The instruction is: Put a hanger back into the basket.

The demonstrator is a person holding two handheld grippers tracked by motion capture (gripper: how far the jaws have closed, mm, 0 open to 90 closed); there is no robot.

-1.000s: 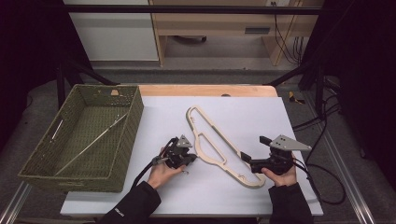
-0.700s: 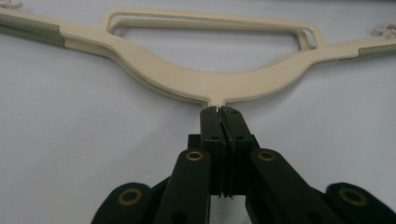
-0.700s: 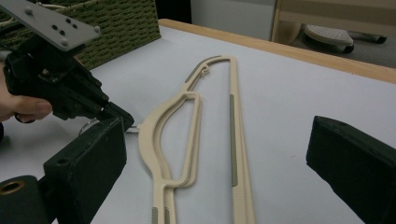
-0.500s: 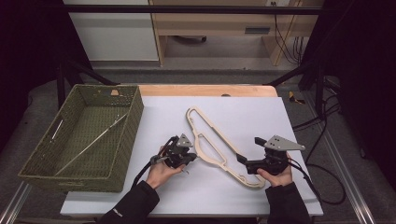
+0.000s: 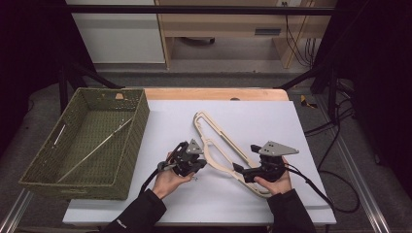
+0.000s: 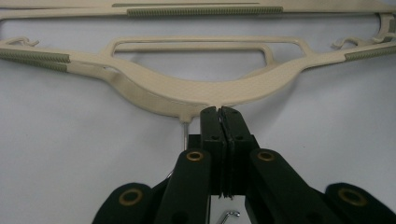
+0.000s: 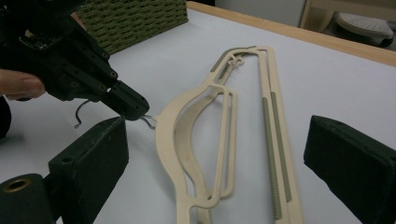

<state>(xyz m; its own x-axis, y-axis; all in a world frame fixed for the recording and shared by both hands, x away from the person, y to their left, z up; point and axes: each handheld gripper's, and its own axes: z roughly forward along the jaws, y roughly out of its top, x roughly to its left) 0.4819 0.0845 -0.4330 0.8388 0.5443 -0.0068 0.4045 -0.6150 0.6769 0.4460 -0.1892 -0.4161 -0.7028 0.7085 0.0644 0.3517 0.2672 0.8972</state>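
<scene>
High view: cream hanger [image 5: 221, 145] flat on the white table [image 5: 160, 204], long axis slanting from far-centre down toward the near right, well apart from the green wicker basket [image 5: 124, 104] off to its left. Left gripper [image 5: 192, 164] tight against the hanger's near-left flank at mid-length, where the neck and wire hook sit; right gripper [image 5: 241, 171] at the hanger's near-right end, just beside the arm's edge. Left gripper view: jaws pressed fully together, tips meeting the hanger's neck [image 6: 196, 109] at the middle of its curved body, thin metal hook [image 6: 186, 133] dropping from that neck just left of the jaws and curling out below them; seemingly pinched on the hook's wire, though the contact itself stays hidden between the pads. Hanger's long axis running straight across, square to the jaws. Right gripper view: jaws spread wide and empty, hanger [image 7: 196, 121] lying between them on the table, long axis pointing away, hook [image 7: 148, 120] at the hanger's left shoulder clamped by the left gripper [image 7: 133, 108]. Probable next move: lift by the hook, with the right gripper closing across the near arm for support; left hand nearer the hook, right hand nearer the hanger's end.
</scene>
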